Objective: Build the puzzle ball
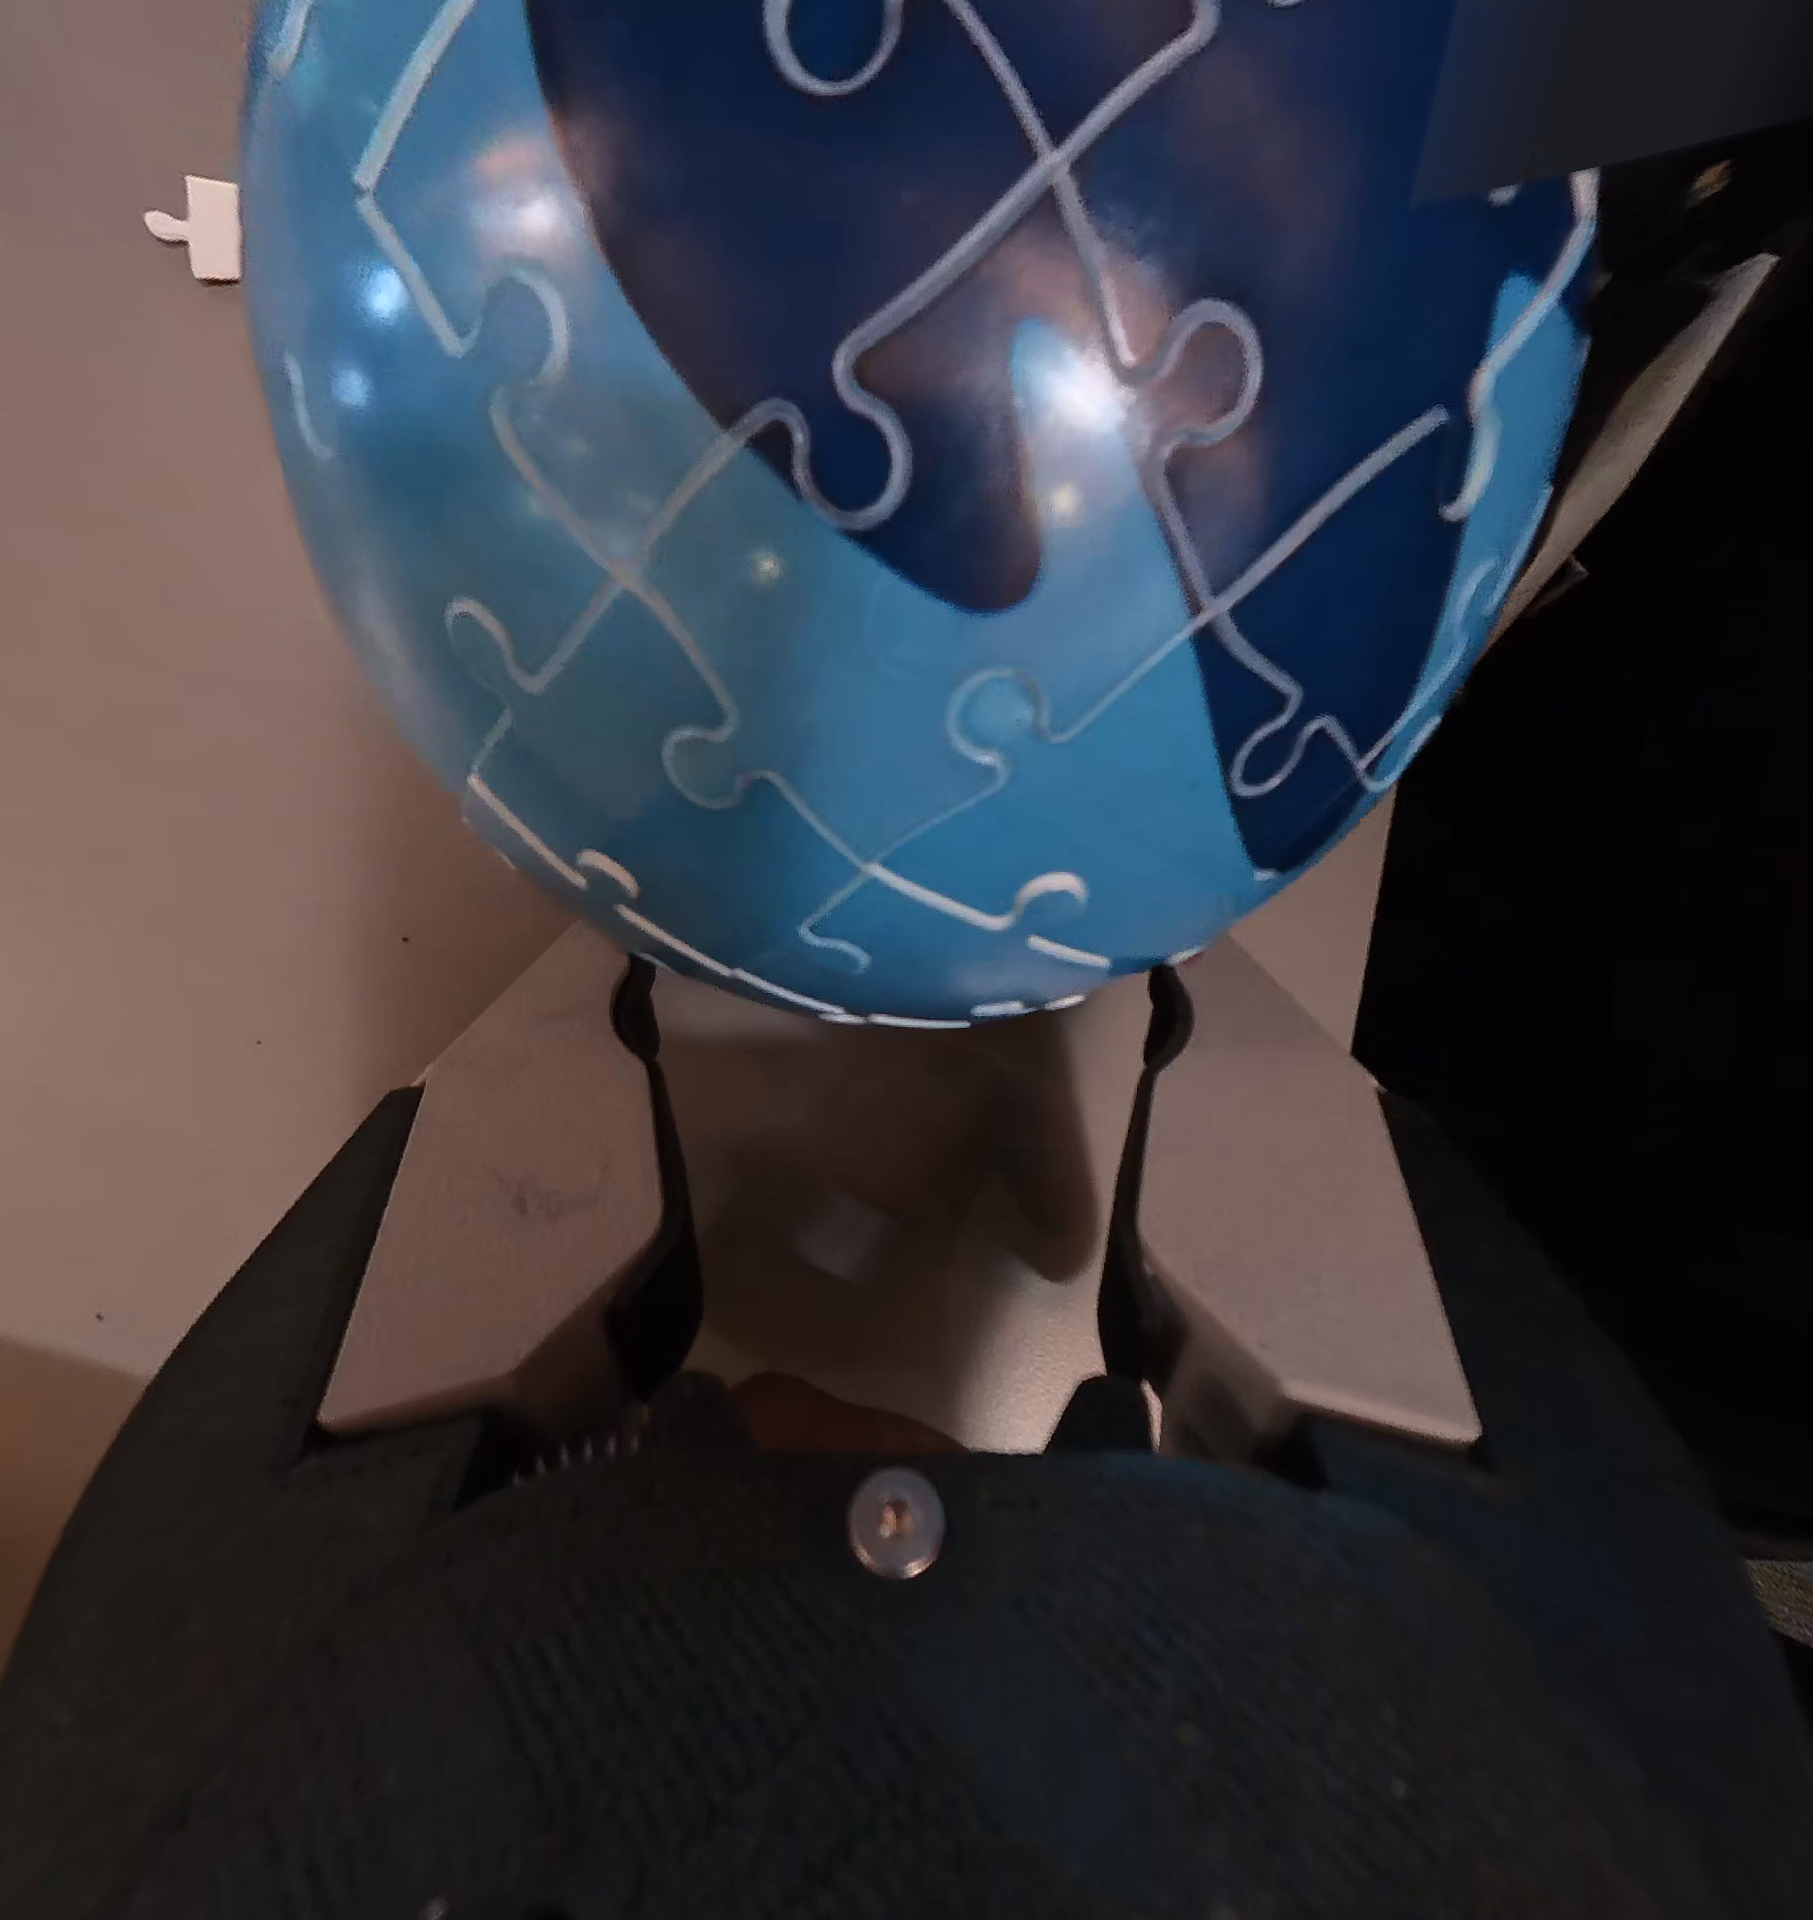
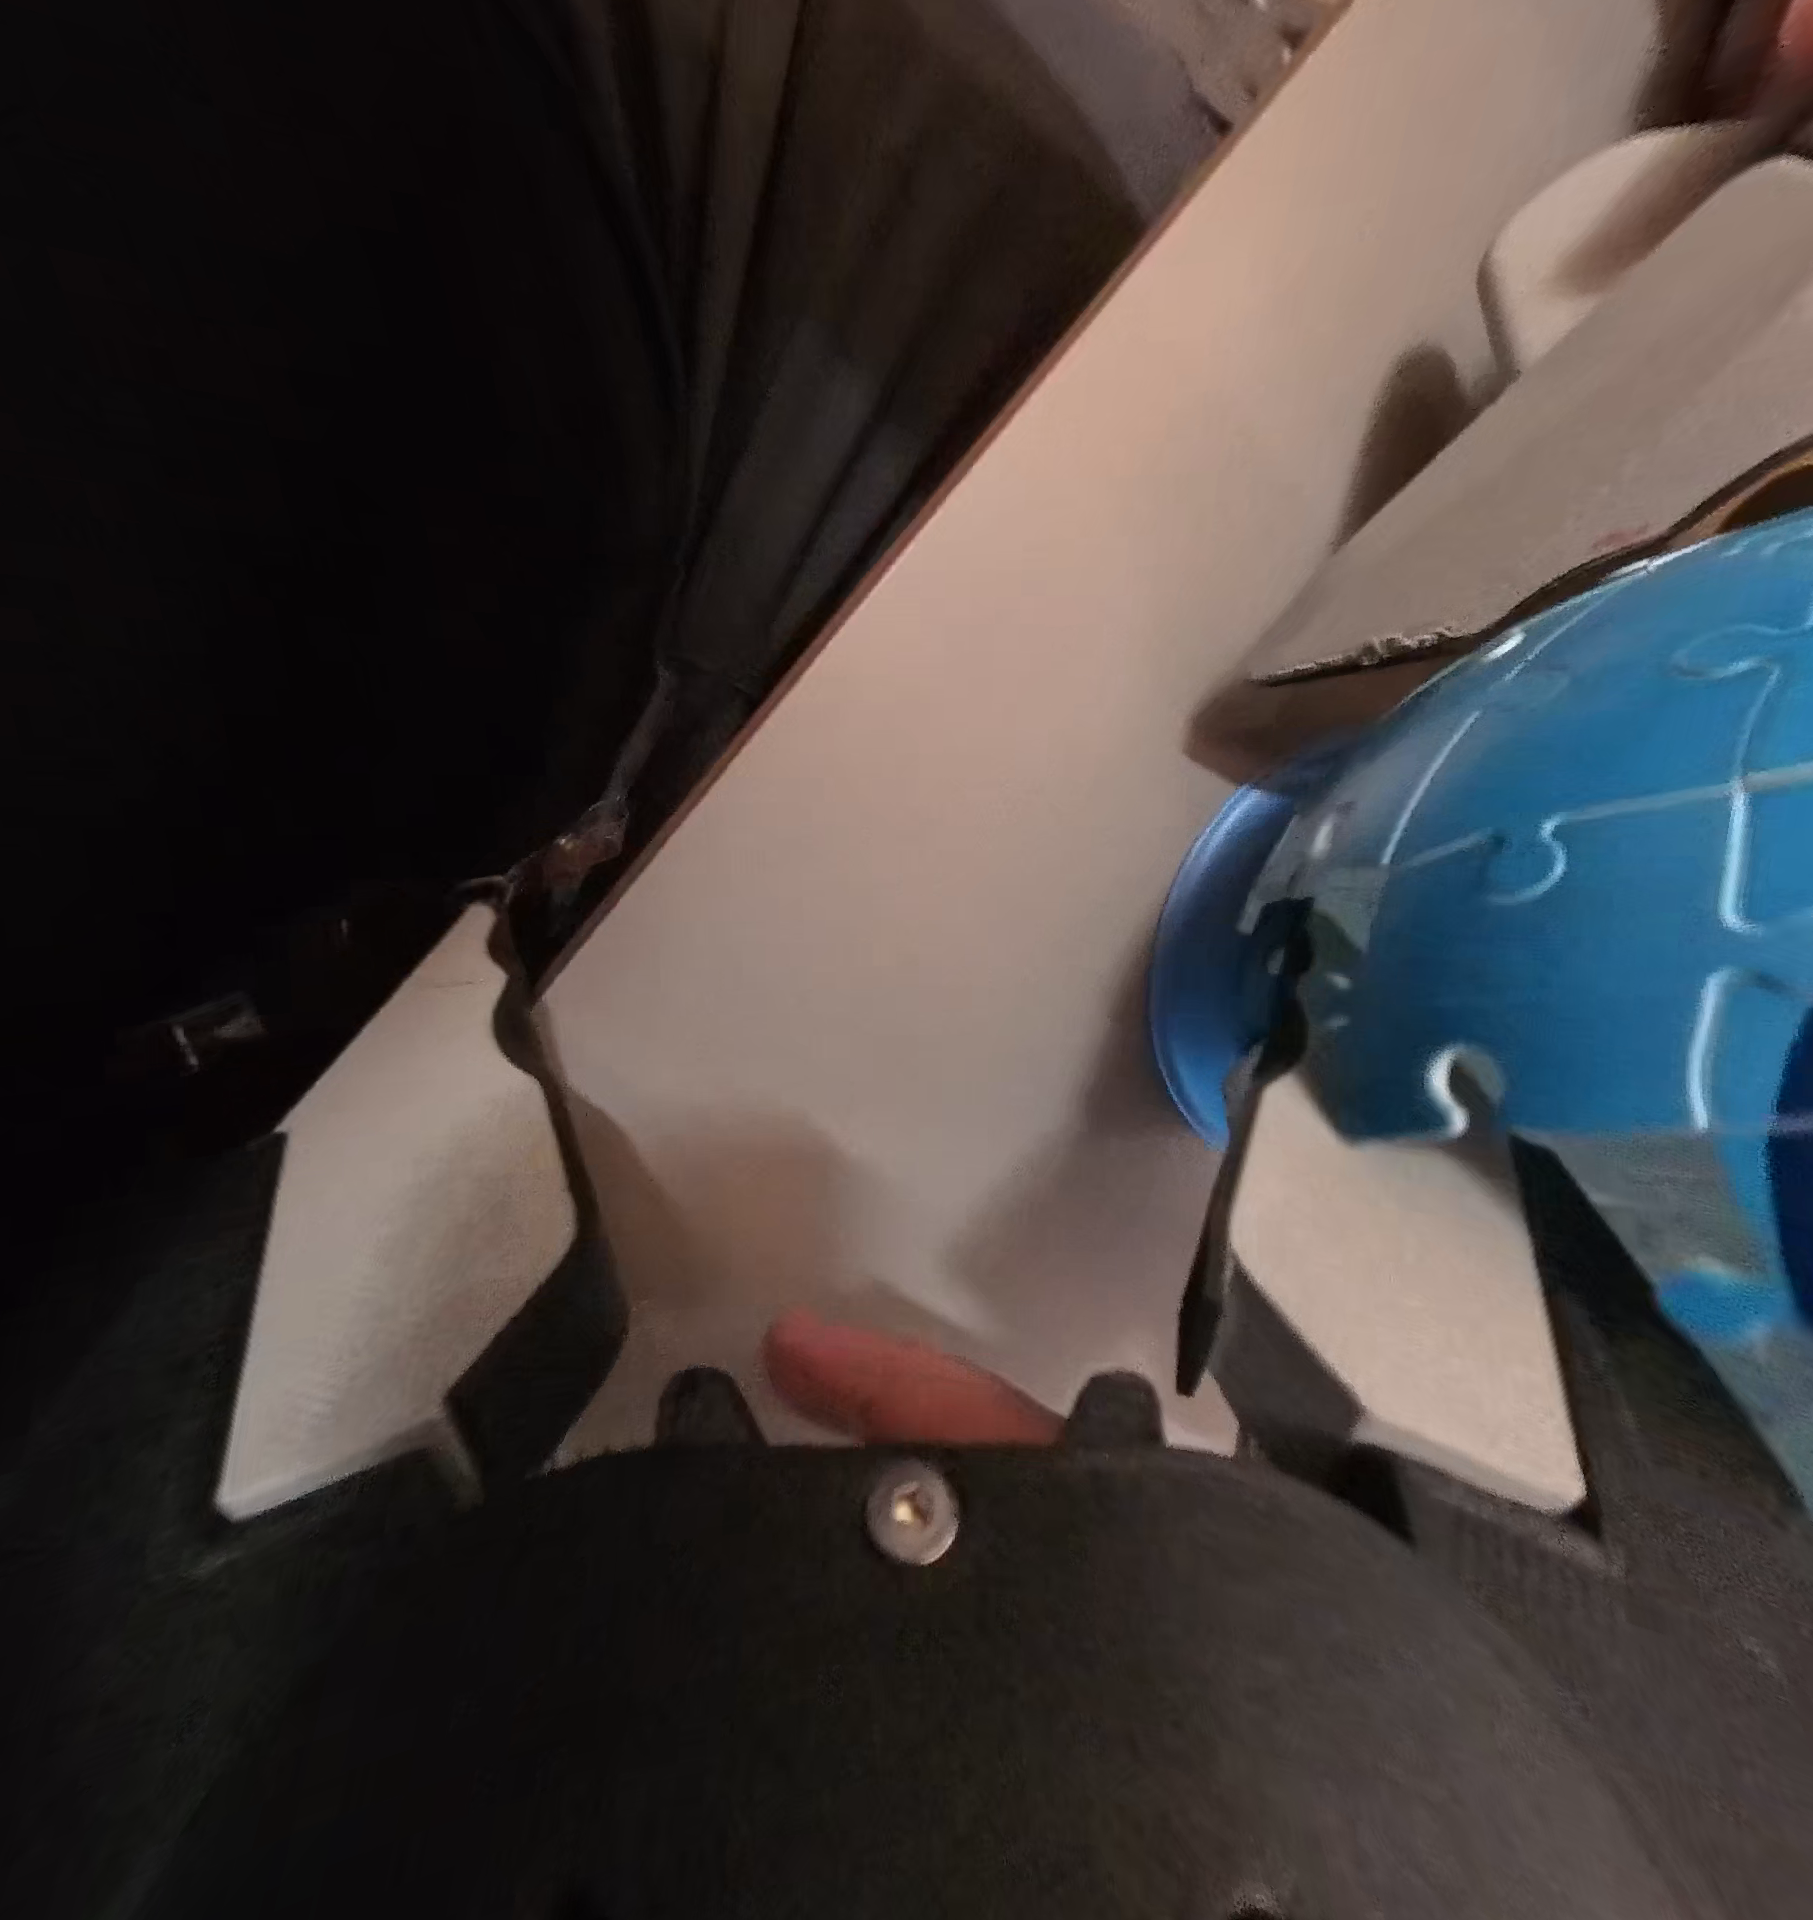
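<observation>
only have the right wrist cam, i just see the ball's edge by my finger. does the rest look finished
Observer: Cannot tell. The left wrist view shows the puzzle ball light blue with a large dark blue area, seam lines crossing both.
Operator: any loose pieces
Observer: One white piece lies on the table, left of the ball.
Operator: left gripper holding it
Observer: The left gripper is open, its fingertips at the ball's underside.
</observation>
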`<state>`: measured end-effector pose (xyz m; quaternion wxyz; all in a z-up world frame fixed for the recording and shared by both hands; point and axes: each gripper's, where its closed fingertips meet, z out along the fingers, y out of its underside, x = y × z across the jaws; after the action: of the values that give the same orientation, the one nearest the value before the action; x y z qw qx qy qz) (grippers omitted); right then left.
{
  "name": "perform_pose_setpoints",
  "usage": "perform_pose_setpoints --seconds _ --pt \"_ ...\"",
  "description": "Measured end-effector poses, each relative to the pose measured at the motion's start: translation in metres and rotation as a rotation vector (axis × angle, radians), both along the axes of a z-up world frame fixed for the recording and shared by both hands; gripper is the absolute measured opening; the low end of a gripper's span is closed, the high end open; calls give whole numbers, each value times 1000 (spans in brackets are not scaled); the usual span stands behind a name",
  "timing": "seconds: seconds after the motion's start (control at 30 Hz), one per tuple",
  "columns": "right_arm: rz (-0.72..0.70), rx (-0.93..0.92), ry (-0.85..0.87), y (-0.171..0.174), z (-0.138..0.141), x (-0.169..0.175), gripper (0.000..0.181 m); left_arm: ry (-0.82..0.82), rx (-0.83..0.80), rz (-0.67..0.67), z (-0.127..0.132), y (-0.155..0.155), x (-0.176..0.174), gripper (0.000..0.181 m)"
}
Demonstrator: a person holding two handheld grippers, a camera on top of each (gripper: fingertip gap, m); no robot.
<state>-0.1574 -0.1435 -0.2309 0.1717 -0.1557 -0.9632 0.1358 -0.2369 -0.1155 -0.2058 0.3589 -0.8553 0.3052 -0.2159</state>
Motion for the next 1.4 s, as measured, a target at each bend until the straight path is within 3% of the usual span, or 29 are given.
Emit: perform_pose_setpoints --seconds 0.2,0.3,0.37,0.47,0.57,0.63,0.73,0.87,0.9,1.0,1.1,1.17,1.27,1.33,1.4 --pt "-40 113 186 13 27 14 133 -9 -4 12 1 -2 -1 94" --pt "-85 67 262 25 36 30 131 -21 -7 22 1 -3 -3 93" --pt "-137 -15 293 34 38 38 132 -28 -10 14 2 -3 -2 93" --pt "-271 -182 320 56 44 40 151 -33 -14 4 2 -3 -1 93" --pt "-440 -395 378 80 61 33 141 -36 -3 -2 4 -5 -1 94" --pt "-483 -546 322 76 68 33 150 -47 13 -8 7 -6 0 94" --pt "-490 -800 243 54 84 29 147 -68 35 -3 11 -9 0 95" --pt "-587 -946 262 51 91 7 122 -76 60 -9 15 -18 2 96" --pt "-574 -974 256 46 92 4 124 -81 65 -14 16 -21 3 95" --pt "-617 -917 278 56 81 -13 133 -90 72 -26 18 -28 4 93" --pt "-663 -823 337 76 75 -27 116 -96 60 -59 18 -37 7 84" --pt "-619 -822 308 74 76 -26 98 -85 61 -55 16 -40 4 83" --pt "-624 -805 336 86 77 -23 96 -67 73 -2 17 -37 -9 95" --pt "-642 -876 360 94 84 -20 89 -76 105 25 23 -33 -17 99" --pt "-607 -1025 402 92 99 -17 103 -90 150 50 32 -24 -22 101"
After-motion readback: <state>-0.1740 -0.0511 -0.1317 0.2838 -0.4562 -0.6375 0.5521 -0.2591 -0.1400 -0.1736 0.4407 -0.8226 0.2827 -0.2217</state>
